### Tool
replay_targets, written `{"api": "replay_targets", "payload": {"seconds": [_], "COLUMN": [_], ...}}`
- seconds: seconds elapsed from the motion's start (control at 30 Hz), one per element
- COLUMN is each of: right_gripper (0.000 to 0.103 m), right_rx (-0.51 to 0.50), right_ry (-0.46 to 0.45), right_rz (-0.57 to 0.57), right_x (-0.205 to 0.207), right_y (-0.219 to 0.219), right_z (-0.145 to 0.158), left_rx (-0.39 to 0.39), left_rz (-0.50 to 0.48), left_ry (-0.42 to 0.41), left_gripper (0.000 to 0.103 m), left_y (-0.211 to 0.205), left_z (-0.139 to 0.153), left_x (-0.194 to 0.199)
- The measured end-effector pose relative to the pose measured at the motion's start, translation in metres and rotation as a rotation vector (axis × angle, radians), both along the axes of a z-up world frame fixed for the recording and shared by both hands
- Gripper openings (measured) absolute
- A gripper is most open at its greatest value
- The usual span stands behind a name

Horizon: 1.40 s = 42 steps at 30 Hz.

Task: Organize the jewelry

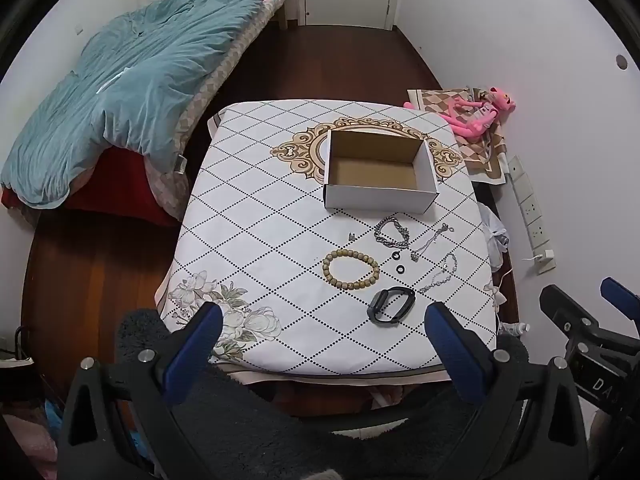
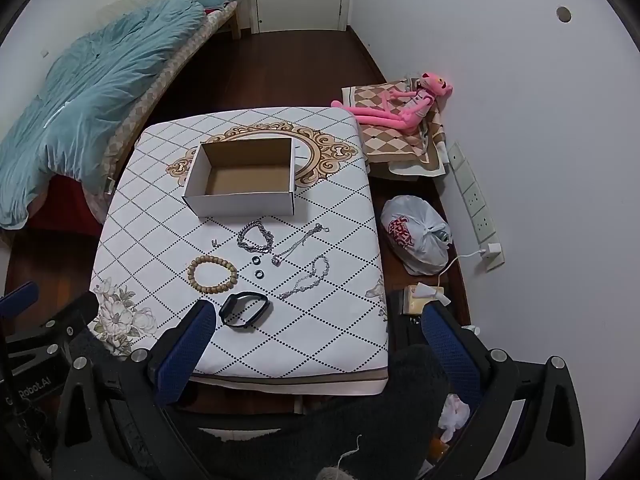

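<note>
Both grippers' jaws apart (left point(image 1: 322, 336), right point(image 2: 316, 334)) above table point(image 2: 280, 352) near edge

Far side: we see the box point(image 1: 378, 172) on the worktop point(image 1: 256, 240).
Before it: chains point(image 1: 392, 234), rings point(image 1: 396, 255), bead bracelet point(image 1: 351, 269).
Nearest us: band point(image 1: 391, 306).
Left: bed point(image 1: 120, 92).

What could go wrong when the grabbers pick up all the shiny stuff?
1. The thin chains lie flat on the tablecloth, so fingers may pinch cloth or slip off.
2. The two tiny rings sit close together and could be knocked aside.
3. The cardboard box looks light and might slide if bumped.
</note>
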State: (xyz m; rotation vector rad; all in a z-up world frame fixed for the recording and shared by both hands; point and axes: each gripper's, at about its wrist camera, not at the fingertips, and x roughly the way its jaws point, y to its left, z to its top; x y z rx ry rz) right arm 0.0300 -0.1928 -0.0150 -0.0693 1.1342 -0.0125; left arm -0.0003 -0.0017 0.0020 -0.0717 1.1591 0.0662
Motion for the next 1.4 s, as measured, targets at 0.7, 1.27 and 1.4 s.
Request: {"api": "replay_targets", "payload": {"seconds": [0.7, 1.27, 1.4], "right_gripper": [0.103, 0.103, 0.103], "right_rx": [0.003, 0.009, -0.001], "right_ry": [-0.007, -0.003, -0.012], "right_rz": [0.002, -0.003, -0.004], "right_x": [0.002, 0.0, -0.001], "right_y": [-0.002, -0.003, -0.002], "right_z": [0.003, 0.002, 0.003], "left_rx": [0.013, 0.013, 0.011], "left_rz": [-0.003, -0.003, -0.004], "left_ry": [-0.024, -0.026, -0.021], "left_gripper": [0.103, 0.103, 0.103], "left_y": [0.002, 0.002, 0.001], "left_z": [0.012, 0.009, 0.008], "left_x": [-0.005, -0.004, -0.004]}}
